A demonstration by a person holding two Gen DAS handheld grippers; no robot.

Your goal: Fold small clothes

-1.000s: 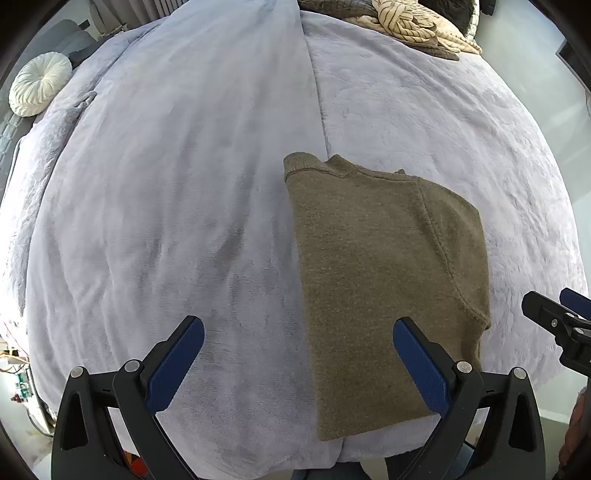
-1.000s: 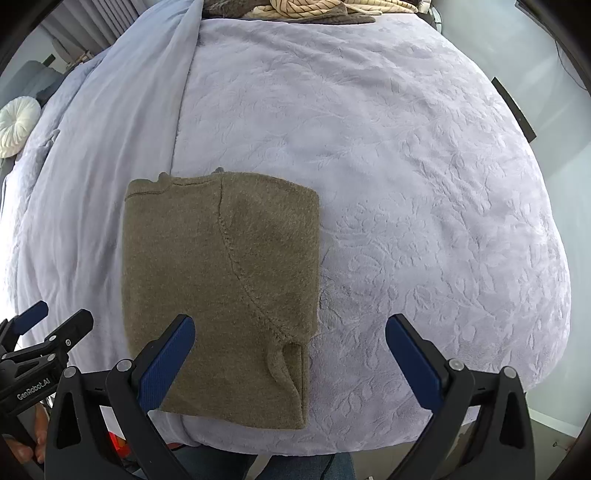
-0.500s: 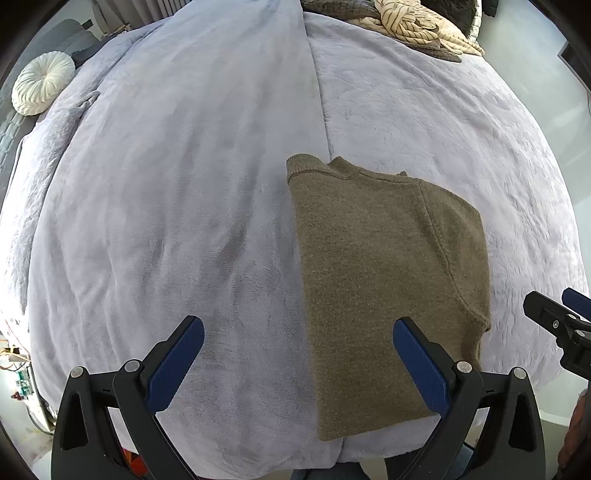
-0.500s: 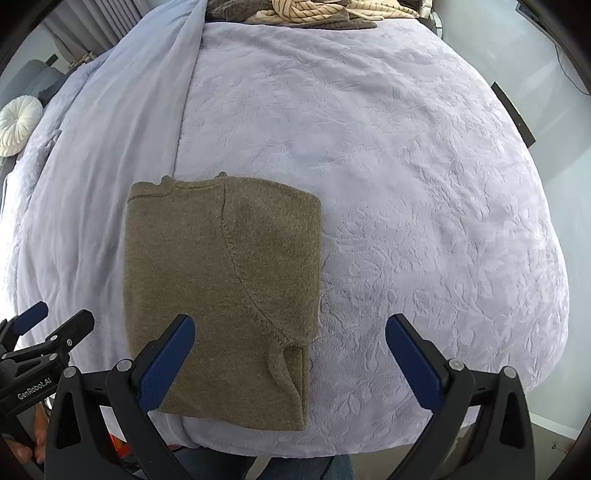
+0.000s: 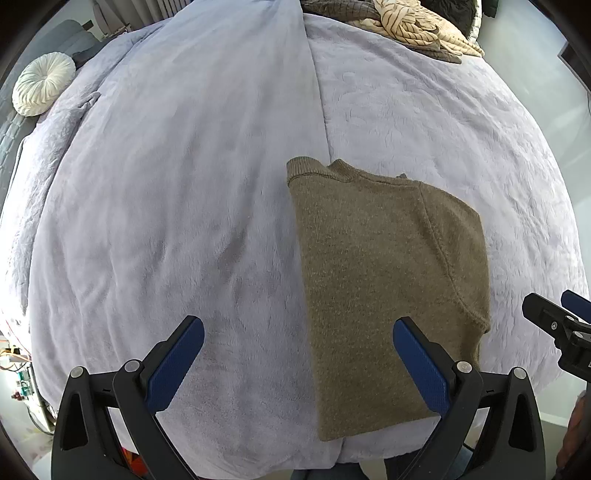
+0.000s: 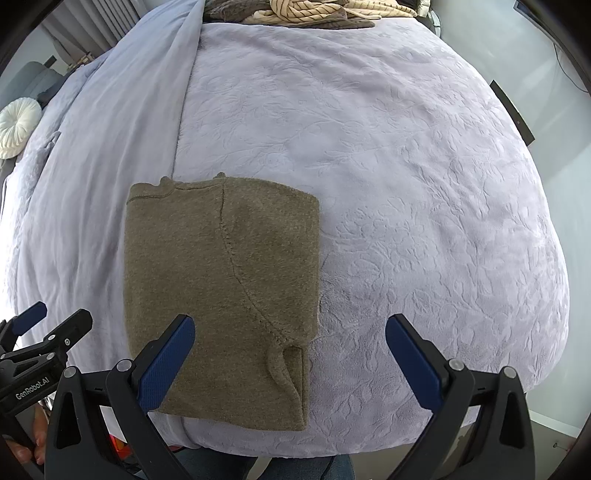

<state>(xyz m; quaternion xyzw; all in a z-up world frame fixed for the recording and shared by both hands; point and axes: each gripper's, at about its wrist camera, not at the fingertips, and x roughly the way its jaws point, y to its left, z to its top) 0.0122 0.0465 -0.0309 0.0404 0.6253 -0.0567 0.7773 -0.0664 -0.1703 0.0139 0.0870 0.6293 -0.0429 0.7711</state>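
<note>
Folded sweater [image 5: 380, 280], collar away, lengthwise

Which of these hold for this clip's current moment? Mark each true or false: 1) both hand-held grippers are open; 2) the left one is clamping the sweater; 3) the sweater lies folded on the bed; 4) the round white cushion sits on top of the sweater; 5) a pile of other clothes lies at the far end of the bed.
1) True: the left hand-held gripper and the right hand-held gripper both have their fingers spread wide.
2) False: it holds nothing; the sweater lies free.
3) True: it lies flat and folded on the bed.
4) False: the cushion is far off at the left edge.
5) True: the pile of clothes lies there.
</note>
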